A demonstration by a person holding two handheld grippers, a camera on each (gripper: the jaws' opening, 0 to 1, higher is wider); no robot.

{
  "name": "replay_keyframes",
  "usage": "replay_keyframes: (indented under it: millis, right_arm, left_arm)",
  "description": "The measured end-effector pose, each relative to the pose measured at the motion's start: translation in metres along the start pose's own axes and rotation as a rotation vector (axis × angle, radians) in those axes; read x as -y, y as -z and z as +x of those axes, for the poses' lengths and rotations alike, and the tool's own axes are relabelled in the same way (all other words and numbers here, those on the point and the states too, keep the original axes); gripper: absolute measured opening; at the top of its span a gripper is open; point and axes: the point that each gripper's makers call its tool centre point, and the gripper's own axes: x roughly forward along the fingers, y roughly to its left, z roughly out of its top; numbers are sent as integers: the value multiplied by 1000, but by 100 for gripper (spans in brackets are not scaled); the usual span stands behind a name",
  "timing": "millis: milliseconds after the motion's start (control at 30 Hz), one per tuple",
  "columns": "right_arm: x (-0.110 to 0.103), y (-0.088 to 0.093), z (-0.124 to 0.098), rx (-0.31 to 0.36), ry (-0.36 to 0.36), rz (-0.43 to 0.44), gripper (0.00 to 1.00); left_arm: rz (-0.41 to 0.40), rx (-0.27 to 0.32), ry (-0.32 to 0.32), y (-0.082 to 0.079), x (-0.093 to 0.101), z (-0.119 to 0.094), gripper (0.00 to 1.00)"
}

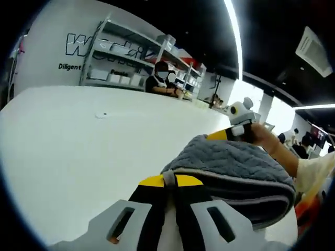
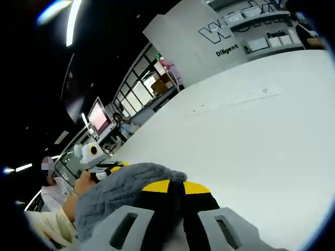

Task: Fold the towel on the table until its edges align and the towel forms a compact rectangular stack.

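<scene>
Towel [image 1: 230, 167] pinched in both claws [image 1: 168, 181] [image 2: 177, 186], shelving [image 1: 131, 63] behind left, monitor [image 2: 98, 117] behind right

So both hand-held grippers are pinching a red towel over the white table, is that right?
Not quite: the towel is grey, not red, as the left gripper view shows. Both the left hand-held gripper and the right hand-held gripper do pinch it over the white table.
</scene>
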Motion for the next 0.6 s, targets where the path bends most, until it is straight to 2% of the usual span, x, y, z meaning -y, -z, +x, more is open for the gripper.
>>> replay_keyframes:
  millis: [100, 167, 233, 333, 367, 433, 533, 600]
  right_arm:
    - [-4, -2, -4, 6, -11, -46, 5]
    - [-6, -4, -9, 19, -5, -82, 12]
    - [-6, -7, -14, 30, 19, -126, 19]
    - [-17, -12, -28, 48, 21, -204, 19]
    - [-20, -11, -31, 52, 19, -225, 20]
    - [-25, -5, -38, 48, 17, -254, 24]
    - [-35, 1, -50, 48, 20, -325, 28]
    - [-48, 2, -60, 54, -7, -408, 27]
  left_arm:
    - [13, 6, 11, -6, -3, -4, 6]
    - [21, 12, 27, -6, 5, -8, 12]
    - [51, 9, 43, -12, 3, -14, 21]
    - [166, -18, 44, -8, 17, -26, 26]
    - [203, -27, 3, -8, 15, -32, 26]
    - [255, -45, -20, -6, 16, -40, 27]
    - [258, -40, -14, -4, 33, -52, 31]
    - [246, 0, 6, -10, 46, -60, 34]
